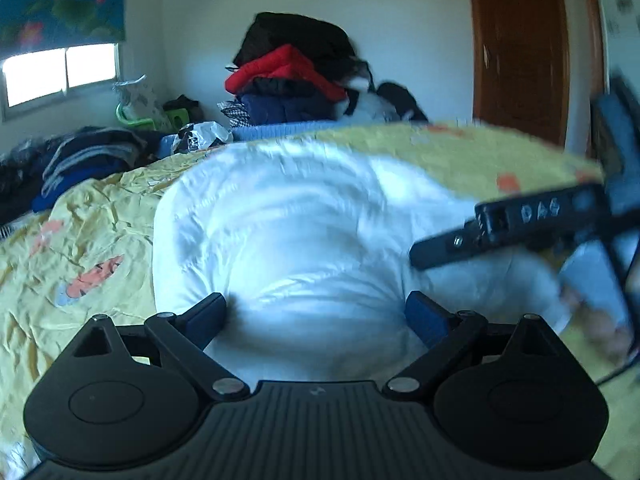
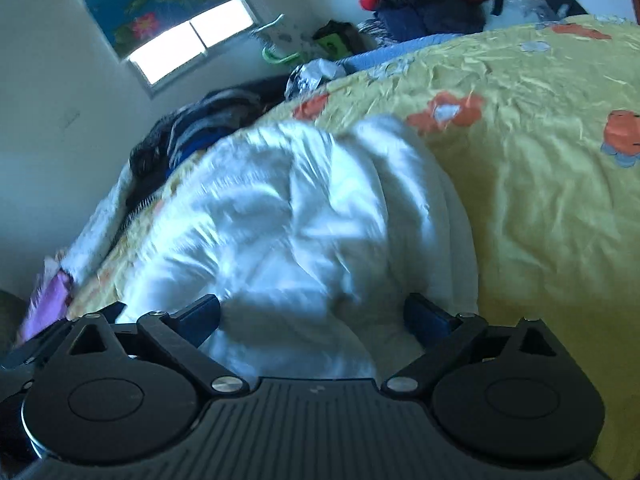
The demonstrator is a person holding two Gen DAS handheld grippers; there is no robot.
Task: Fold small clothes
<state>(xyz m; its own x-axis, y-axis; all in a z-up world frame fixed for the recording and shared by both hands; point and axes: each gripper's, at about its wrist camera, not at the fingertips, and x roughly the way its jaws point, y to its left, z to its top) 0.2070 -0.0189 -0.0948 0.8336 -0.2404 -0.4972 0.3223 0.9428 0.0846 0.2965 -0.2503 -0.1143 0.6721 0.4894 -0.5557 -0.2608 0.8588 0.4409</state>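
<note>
White crumpled cotton garment (image 1: 288,232) lies on the yellow flowered bedspread (image 1: 80,248), between the spread, empty jaws of left gripper (image 1: 316,316) and right gripper (image 2: 314,314); a shallow pinch could snag bedspread too.

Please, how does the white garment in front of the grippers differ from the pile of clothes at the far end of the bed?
The white garment is one pale piece lying low on the yellow bedspread; the pile of clothes is several dark, red and navy pieces stacked high. The white garment lies close, just ahead of the left gripper and the right gripper; the pile of clothes sits by the wall. Both look like fabric and are rumpled.
</note>
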